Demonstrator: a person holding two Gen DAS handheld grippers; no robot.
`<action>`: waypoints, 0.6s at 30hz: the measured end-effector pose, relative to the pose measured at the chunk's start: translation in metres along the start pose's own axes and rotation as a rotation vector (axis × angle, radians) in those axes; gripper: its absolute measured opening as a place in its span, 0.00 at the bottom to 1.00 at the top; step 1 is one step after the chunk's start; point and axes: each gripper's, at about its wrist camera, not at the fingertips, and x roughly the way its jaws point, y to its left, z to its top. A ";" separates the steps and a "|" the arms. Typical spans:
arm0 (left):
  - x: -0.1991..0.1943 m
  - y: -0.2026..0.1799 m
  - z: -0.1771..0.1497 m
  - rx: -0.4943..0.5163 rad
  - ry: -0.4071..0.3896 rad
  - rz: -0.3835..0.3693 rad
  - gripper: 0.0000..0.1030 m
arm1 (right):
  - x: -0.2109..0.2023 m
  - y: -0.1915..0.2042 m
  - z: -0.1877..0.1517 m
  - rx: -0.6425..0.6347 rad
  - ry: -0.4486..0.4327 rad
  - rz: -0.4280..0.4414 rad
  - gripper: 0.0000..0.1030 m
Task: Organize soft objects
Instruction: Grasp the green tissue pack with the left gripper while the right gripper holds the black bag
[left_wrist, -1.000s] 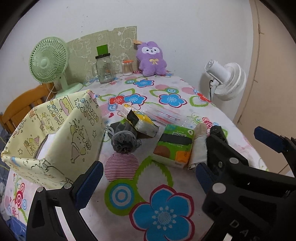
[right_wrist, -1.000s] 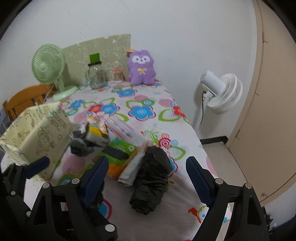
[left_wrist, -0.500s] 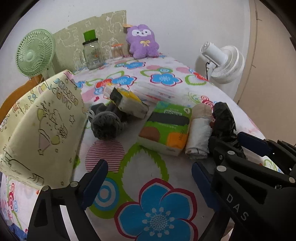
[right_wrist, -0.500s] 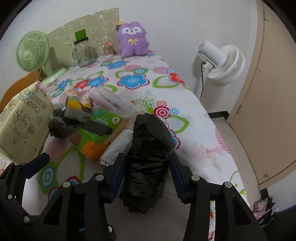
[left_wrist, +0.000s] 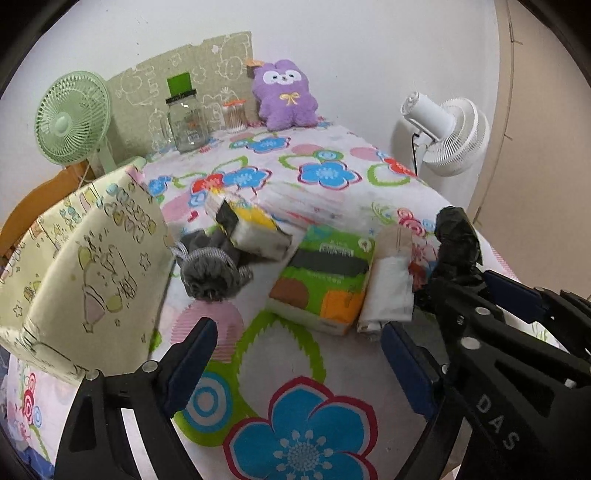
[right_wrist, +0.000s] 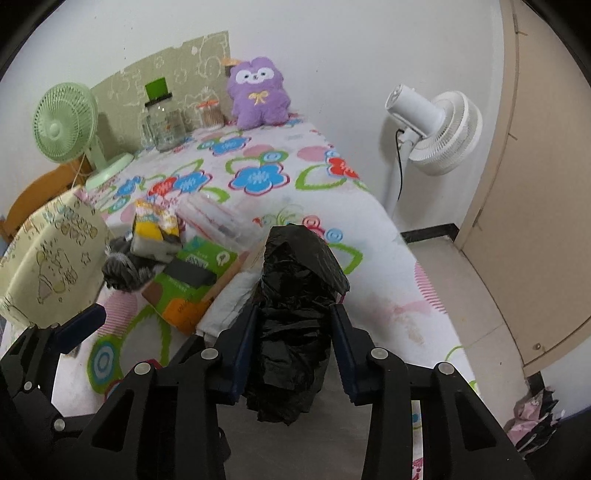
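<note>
Right tool (right_wrist: 293, 347) closing around black plastic bag roll (right_wrist: 295, 291), roll between the jaws, pads at both flanks and seemingly already touching the crinkled film. Roll on the flower-print worktop (right_wrist: 369, 229), at right end of the row, just beside white bag roll (right_wrist: 236, 295), near right edge. Left tool (left_wrist: 295, 354) released, jaws wide, nothing between, hovering over bare worktop in front of green tissue pack (left_wrist: 325, 277).

To do well: squeeze mid-body, not loose film ends; soft film likely compresses and slips, so close until firm before lifting. Avoid pinching white roll with inner pad. Lift straight, clear of neighbours. Probable destination: yellow fabric bin (left_wrist: 85, 266) at far left; carry over tissue pack, sponge pack (left_wrist: 251, 229) and grey scrubber (left_wrist: 210, 273) without dragging. Keep left tool out of the path.
</note>
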 end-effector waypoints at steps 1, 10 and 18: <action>-0.001 0.000 0.002 -0.002 -0.005 0.001 0.89 | -0.001 -0.001 0.002 0.003 -0.004 0.002 0.42; 0.004 0.002 0.020 -0.022 -0.025 0.006 0.84 | -0.003 -0.002 0.016 0.014 -0.036 0.016 0.42; 0.022 0.001 0.028 -0.008 -0.008 -0.001 0.83 | 0.011 0.002 0.026 0.004 -0.030 0.010 0.42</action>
